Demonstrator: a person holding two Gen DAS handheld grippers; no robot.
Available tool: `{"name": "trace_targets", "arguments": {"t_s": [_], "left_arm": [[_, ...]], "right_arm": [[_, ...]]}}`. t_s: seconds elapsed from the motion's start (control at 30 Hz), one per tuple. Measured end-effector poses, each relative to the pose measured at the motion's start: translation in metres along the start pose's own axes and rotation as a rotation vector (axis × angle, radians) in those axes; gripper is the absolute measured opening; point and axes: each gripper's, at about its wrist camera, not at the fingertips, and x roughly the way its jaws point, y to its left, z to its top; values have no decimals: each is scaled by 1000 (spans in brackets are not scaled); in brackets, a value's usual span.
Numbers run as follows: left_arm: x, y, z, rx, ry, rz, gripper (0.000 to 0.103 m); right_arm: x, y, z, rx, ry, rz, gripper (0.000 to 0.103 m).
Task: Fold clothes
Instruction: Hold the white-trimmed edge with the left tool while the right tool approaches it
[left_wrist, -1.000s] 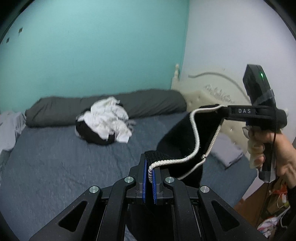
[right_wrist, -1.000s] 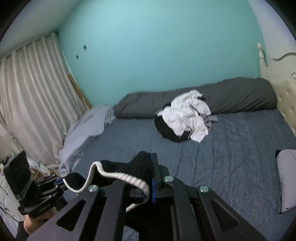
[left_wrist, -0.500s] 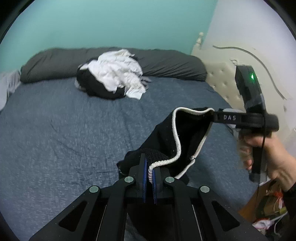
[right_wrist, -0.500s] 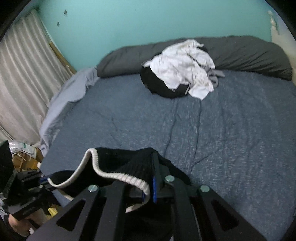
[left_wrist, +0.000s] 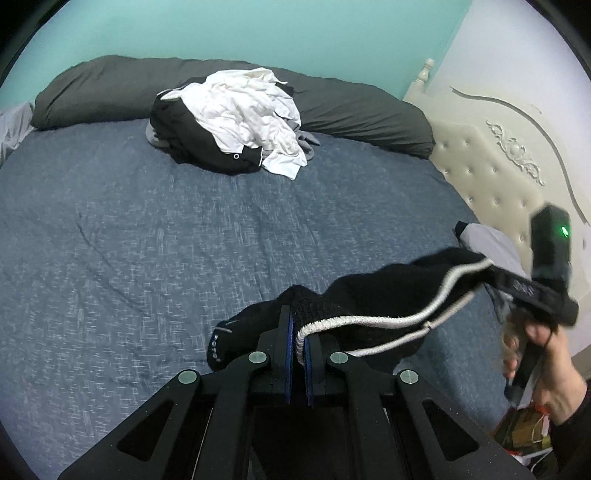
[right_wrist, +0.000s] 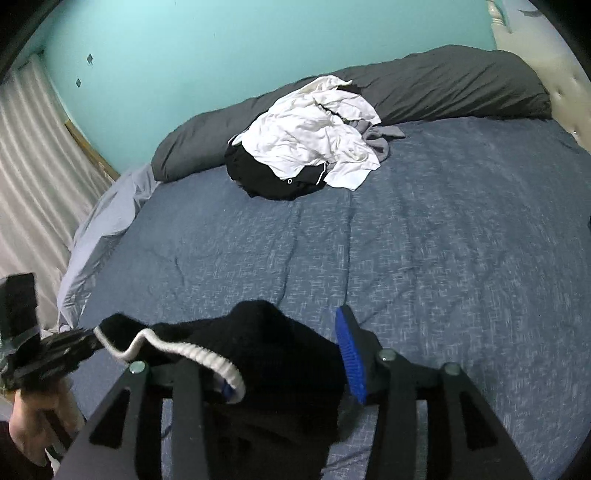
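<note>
**Ana:** Black knit, with a white ribbed edge. That is the garment (left_wrist: 373, 299), and it hangs between the two tools low over the blue bedspread (left_wrist: 155, 240).

**Ben:** How does the left gripper (left_wrist: 298, 341) stand?

**Ana:** Its blue pads are pressed together on the white ribbed hem, which runs straight out from between them. Part of the cloth droops below it onto the bedspread.

**Ben:** And the right gripper (right_wrist: 291, 360)?

**Ana:** Its jaws have just been opening. In its own view the blue pad (right_wrist: 349, 354) on one side stands clear of the fabric, and the other side is buried under the black knit (right_wrist: 266, 339), with the white edge curling over it. So the cloth lies between the jaws, but they no longer pinch it.

**Ben:** Does the garment touch the bed at that end?

**Ana:** I cannot tell; the gripper's frame hides what lies under it.

**Ben:** Whose hands show?

**Ana:** In the left view, the right hand (left_wrist: 543, 369) wraps the right tool's handle, near the cream tufted headboard (left_wrist: 491, 173). In the right view the left hand (right_wrist: 33, 424) shows, blurred, at the lower edge.

**Ben:** Anything else on the bed?

**Ana:** A heap of white and black clothes (left_wrist: 236, 122) lies well apart from the grippers, against a long dark grey bolster (left_wrist: 354, 110) under the turquoise wall (left_wrist: 258, 29).
</note>
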Motion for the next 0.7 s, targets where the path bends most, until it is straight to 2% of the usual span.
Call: {"name": "trace_targets", "arguments": {"t_s": [0.07, 0.13, 0.2, 0.3, 0.33, 0.4, 0.5, 0.6, 0.7], "left_arm": [[5, -1, -1, 3, 11, 2, 5], [10, -2, -1, 7, 23, 4, 5], [14, -3, -3, 5, 30, 8, 5], [18, -4, -8, 3, 40, 14, 5], [19, -4, -9, 1, 44, 16, 5], [19, -2, -11, -11, 45, 14, 5], [17, 0, -12, -16, 44, 13, 5], [16, 1, -11, -22, 41, 16, 5], [19, -2, -11, -7, 48, 19, 5]], "right_arm": [[-9, -6, -9, 12, -31, 9, 55], [-10, -12, -16, 42, -26, 41, 62], [-6, -18, -20, 72, -5, 85, 63], [10, -31, -16, 142, 77, 147, 65], [21, -37, -14, 186, 137, 173, 65], [25, -40, -4, 230, 155, 137, 65], [14, -30, 12, 183, 118, 59, 65], [13, -19, 17, 142, 166, 51, 65], [19, -11, 12, 77, 223, 2, 71]]}}
